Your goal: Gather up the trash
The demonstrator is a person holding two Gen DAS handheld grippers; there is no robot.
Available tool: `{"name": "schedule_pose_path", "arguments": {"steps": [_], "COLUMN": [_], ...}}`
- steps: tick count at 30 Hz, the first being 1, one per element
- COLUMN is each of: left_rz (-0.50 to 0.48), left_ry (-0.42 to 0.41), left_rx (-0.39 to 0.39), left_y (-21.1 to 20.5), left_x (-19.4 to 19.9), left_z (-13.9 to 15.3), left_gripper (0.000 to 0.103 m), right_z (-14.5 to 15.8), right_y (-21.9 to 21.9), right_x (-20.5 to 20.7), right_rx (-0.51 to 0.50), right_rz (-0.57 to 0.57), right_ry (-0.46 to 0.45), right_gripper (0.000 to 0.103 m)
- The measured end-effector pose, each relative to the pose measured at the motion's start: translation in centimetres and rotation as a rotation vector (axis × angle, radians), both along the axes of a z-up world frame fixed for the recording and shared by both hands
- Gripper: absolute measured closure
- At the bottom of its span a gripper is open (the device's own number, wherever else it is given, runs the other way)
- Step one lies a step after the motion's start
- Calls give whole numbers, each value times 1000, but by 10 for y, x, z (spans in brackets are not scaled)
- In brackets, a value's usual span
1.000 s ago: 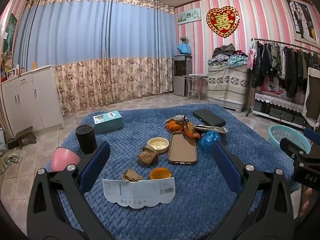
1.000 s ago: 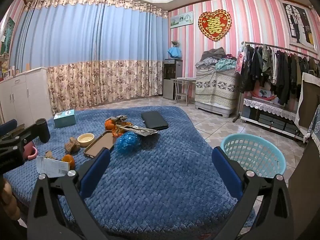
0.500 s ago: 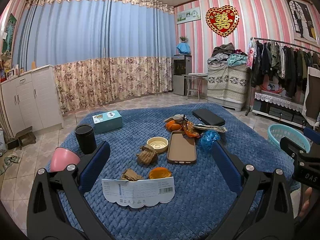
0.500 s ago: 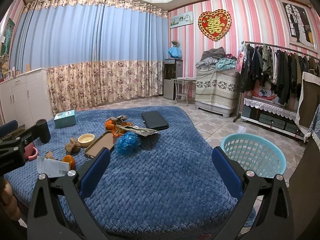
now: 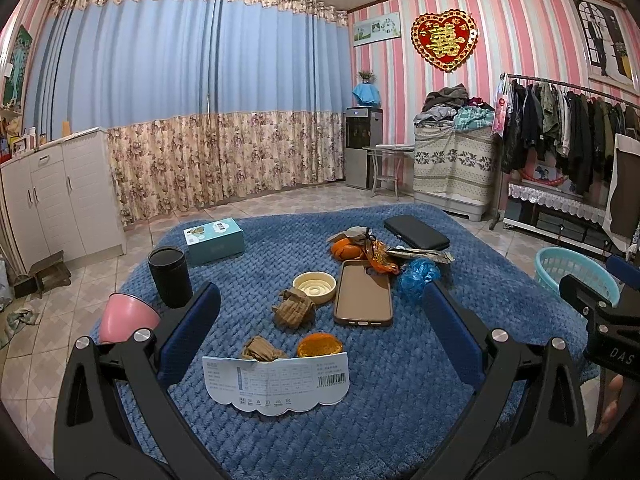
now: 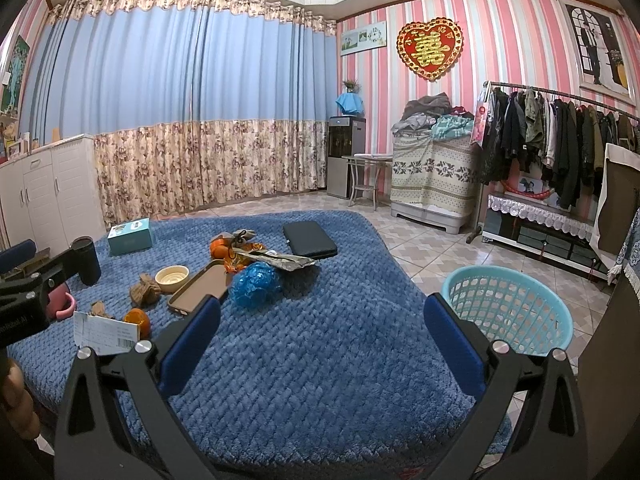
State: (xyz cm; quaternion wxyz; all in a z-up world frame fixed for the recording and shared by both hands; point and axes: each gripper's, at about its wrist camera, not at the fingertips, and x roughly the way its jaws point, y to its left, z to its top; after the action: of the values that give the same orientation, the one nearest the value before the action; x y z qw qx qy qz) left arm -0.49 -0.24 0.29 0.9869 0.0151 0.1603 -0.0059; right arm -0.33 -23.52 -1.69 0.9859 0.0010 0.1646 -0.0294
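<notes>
Nothing has shifted noticeably since the earlier frames; both grippers sit over the same stretch of blanket as a second ago. Left gripper [image 5: 320, 332] has its two blue-padded fingers spread wide with nothing between them, and the right gripper [image 6: 322, 336] is the same, wide apart and empty.

Just ahead of the left fingers lies one white paper slip [image 5: 276, 380] with a scalloped edge and a barcode, flat on the quilted blue blanket [image 5: 400, 420]. Behind it sit two crumpled brown paper wads [image 5: 294, 307], one half hidden by the slip, and one piece of orange peel [image 5: 319, 344], also partly covered. Further out are one round cream lid [image 5: 313, 285], one brown phone case [image 5: 363, 297] lying face up, one crinkled blue plastic ball [image 5: 418, 274], and a heap of orange peel and foil wrappers [image 5: 366, 246] too tangled to count. One black cup [image 5: 170, 276], one pink cup [image 5: 124, 318], one teal box [image 5: 214, 240] and one flat black case [image 5: 416, 233] ring the trash.

Right of the right gripper, one light blue plastic lattice basket [image 6: 508, 304] stands on the tiled floor just beside the blanket edge, its near rim cut off by the finger.
</notes>
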Motion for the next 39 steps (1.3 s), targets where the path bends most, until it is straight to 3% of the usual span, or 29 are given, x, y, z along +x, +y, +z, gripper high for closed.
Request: {"name": "schedule_pose_path", "arguments": {"steps": [39], "left_rz": [0], "left_ry": [5], "left_rx": [7], "left_y": [4], "left_x": [2], "left_z": [-9], "left_gripper": [5], "right_z": [-3], "right_y": [-3], "right_x": [5], "right_rx": [8], "right_rz": [-14], "right_ry": [12], "right_gripper": [4]}}
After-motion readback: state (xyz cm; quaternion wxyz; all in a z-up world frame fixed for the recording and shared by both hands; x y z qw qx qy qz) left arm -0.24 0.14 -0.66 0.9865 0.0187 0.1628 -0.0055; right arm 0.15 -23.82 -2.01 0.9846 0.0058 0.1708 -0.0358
